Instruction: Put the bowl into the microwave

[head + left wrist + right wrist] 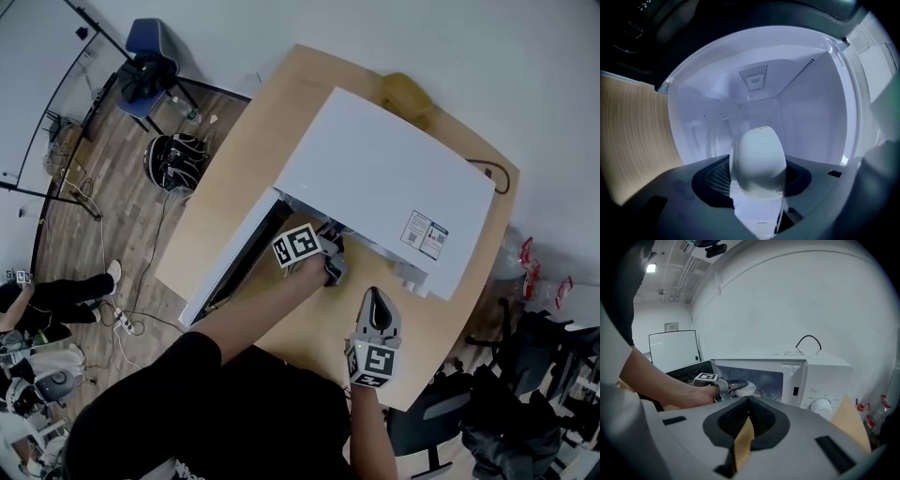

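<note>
A white bowl (757,159) sits edge-on between the jaws of my left gripper (757,187), which is shut on its rim. The gripper points into the white microwave's (384,183) lit cavity (787,93), and the bowl is at the mouth of the opening. In the right gripper view the bowl (743,389) hangs just inside the opening, with the left gripper (723,387) behind it. The microwave door (230,262) stands swung open to the left. My right gripper (373,298) hovers shut and holds nothing, over the table (234,159) in front of the control panel (820,401).
A black cable (492,173) runs behind the microwave at the table's right edge. A brown object (405,92) lies at the far edge. On the floor to the left are a backpack (173,159) and a blue chair (150,42). Black chairs (506,403) stand at the right.
</note>
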